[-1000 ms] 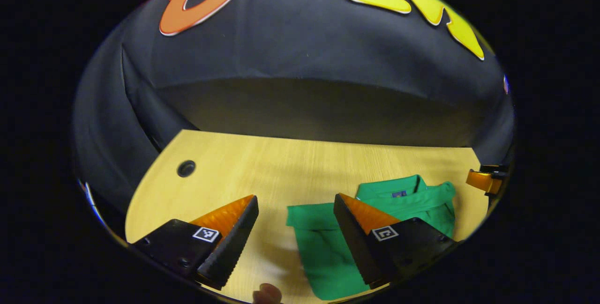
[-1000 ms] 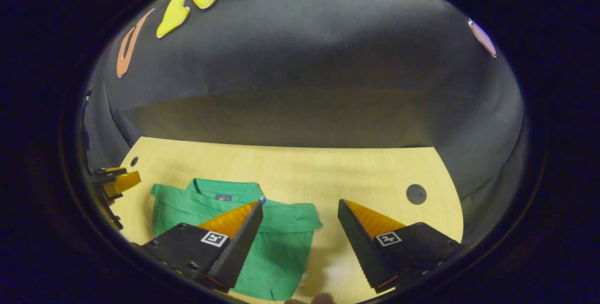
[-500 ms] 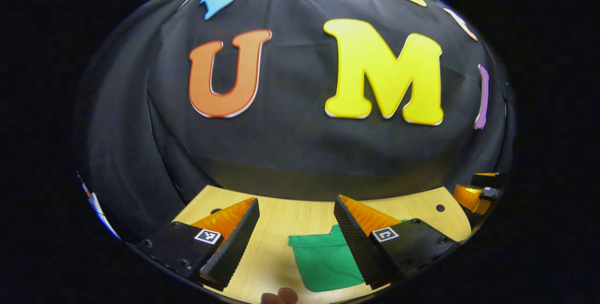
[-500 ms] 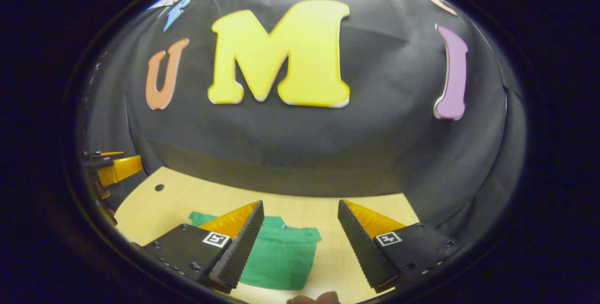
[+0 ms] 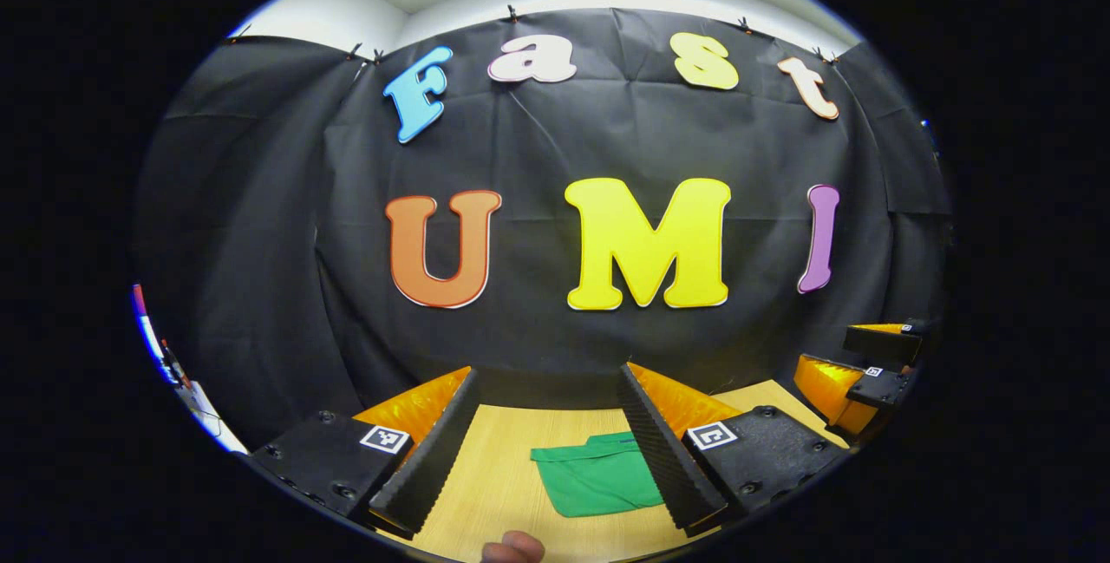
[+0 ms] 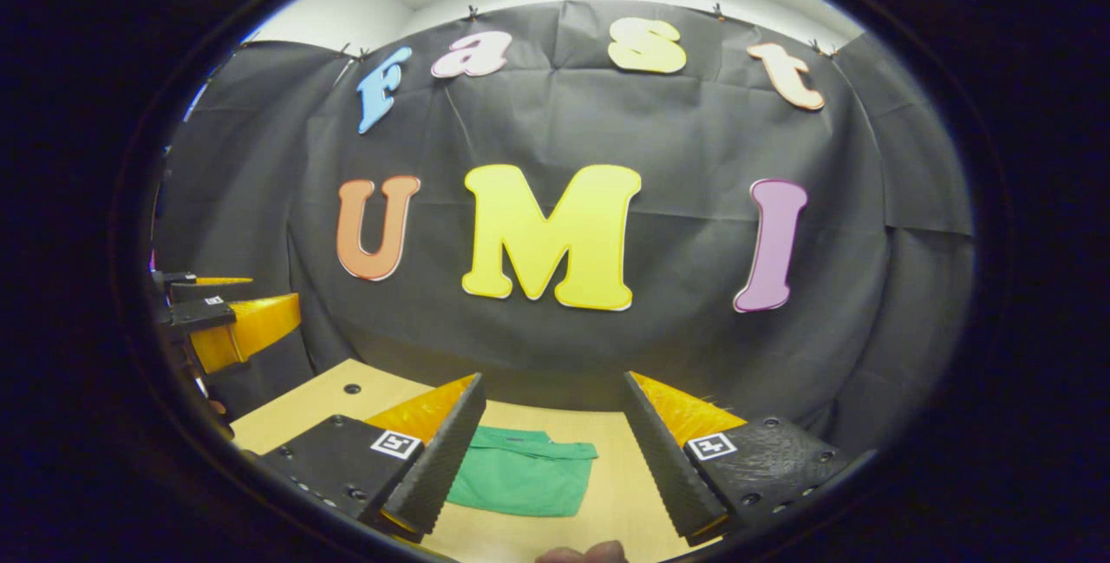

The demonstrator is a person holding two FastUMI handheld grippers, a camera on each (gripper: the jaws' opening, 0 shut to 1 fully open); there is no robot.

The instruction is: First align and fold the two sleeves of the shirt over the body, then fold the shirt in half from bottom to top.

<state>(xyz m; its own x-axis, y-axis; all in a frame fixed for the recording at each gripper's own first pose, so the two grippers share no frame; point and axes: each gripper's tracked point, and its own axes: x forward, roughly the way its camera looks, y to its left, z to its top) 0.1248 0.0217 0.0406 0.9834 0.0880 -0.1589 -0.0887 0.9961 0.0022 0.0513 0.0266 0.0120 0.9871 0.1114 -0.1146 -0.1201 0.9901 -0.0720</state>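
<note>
Left gripper view: left gripper [image 5: 546, 450] and right gripper [image 6: 551, 454] both spread, empty, above the folded green cotton shirt [image 5: 598, 481] on the pale wooden table [image 5: 494, 468]; loose folds may spring open, since nothing pins them.

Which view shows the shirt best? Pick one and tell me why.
The right gripper view: the shirt lies between that claw's fingers, with only its left edge hidden. In the left gripper view, the shirt shows too, but a finger hides its right part.
</note>
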